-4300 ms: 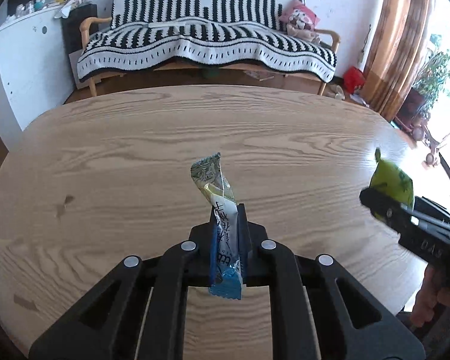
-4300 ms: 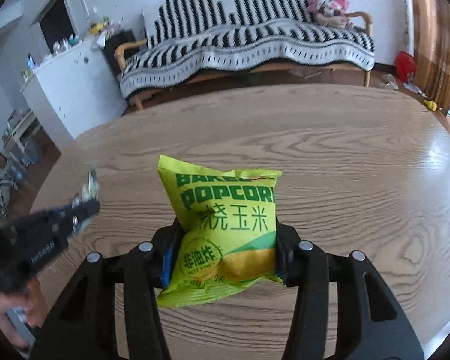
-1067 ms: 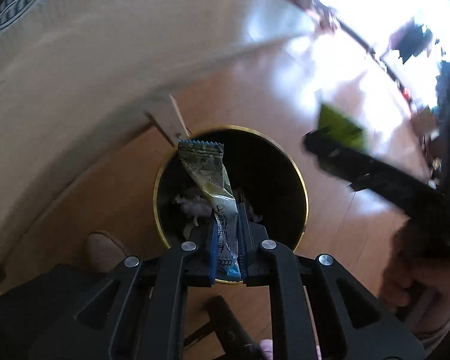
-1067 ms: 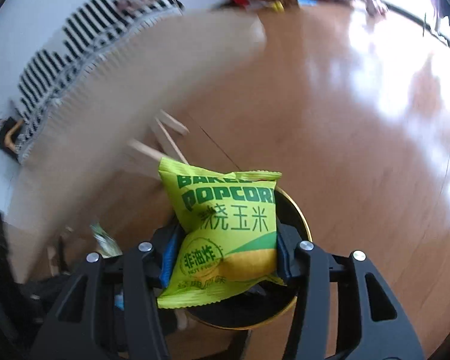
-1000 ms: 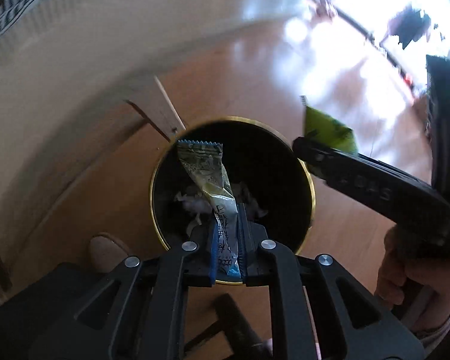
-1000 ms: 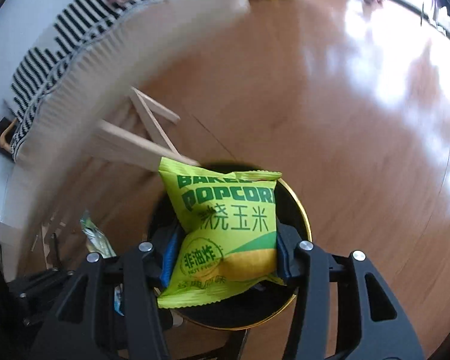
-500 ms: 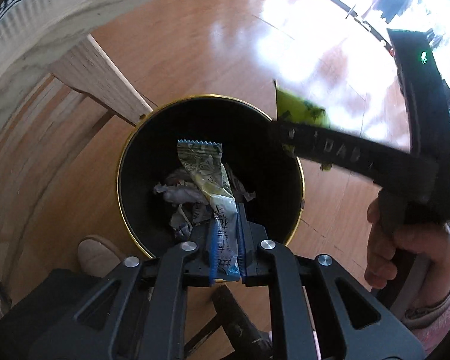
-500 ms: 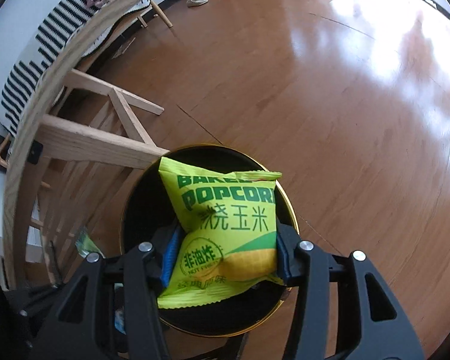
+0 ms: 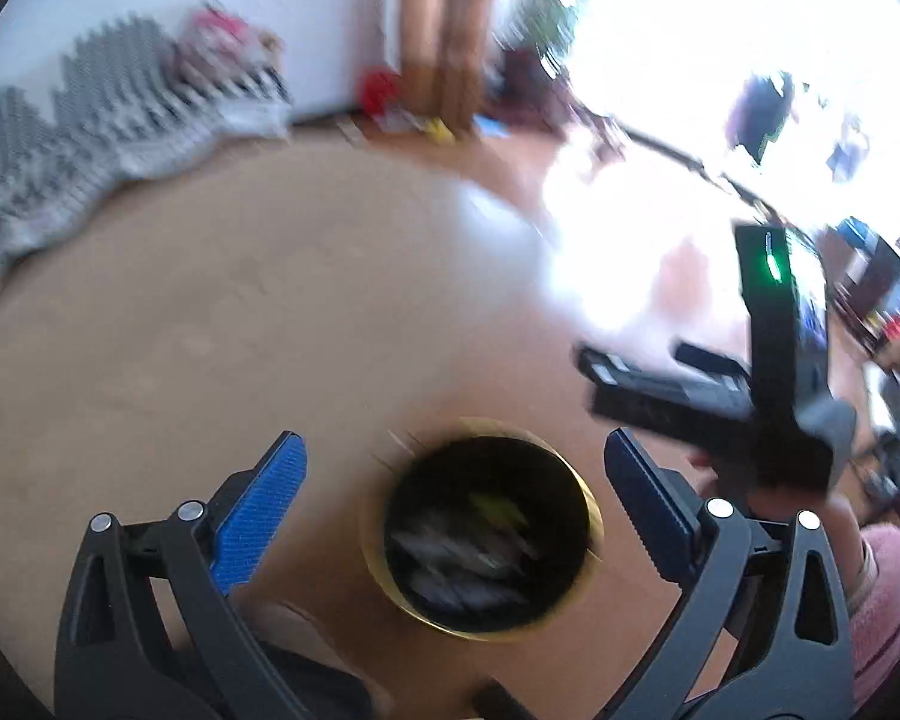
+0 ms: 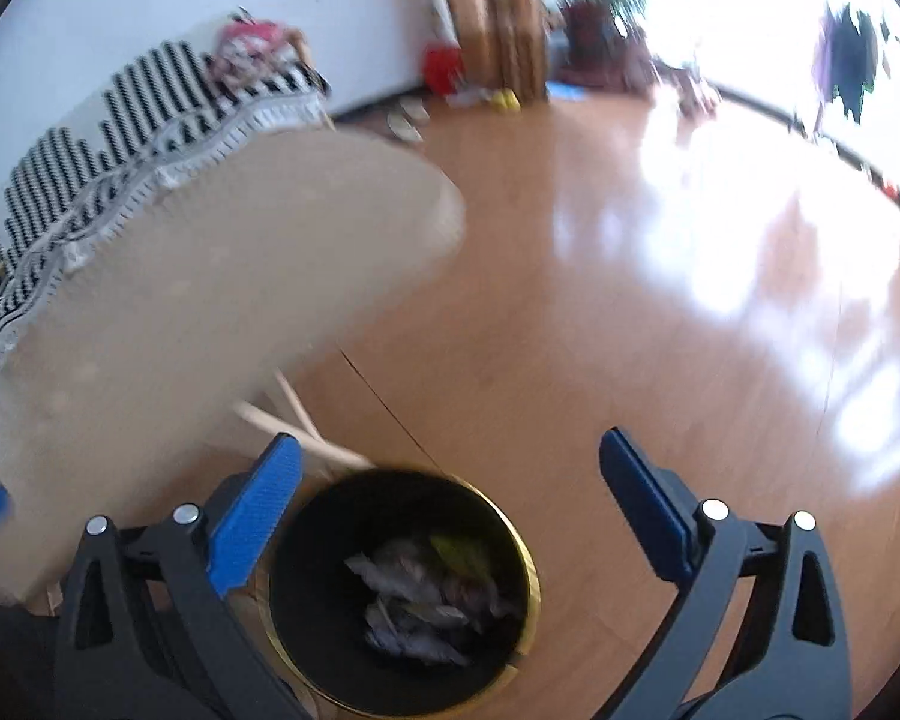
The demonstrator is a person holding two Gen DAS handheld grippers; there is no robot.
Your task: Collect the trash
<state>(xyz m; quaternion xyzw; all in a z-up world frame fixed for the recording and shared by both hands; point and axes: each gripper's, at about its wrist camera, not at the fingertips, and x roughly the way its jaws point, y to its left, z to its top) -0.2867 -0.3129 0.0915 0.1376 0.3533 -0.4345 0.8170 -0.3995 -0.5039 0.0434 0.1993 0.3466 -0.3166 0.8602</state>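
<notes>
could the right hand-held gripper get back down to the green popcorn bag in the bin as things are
Probably yes. The right hand-held gripper, jaws opening and empty, sits above the bin, whose mouth is uncovered. The green popcorn bag lies on top of the other trash, though deep inside.

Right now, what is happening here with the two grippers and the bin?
A person is throwing away trash with two hand-held grippers. Both the left gripper and the right gripper are above the black bin on the floor, jaws opening, with nothing between them. A green wrapper lies in the bin on crumpled paper, beside the wooden table.
</notes>
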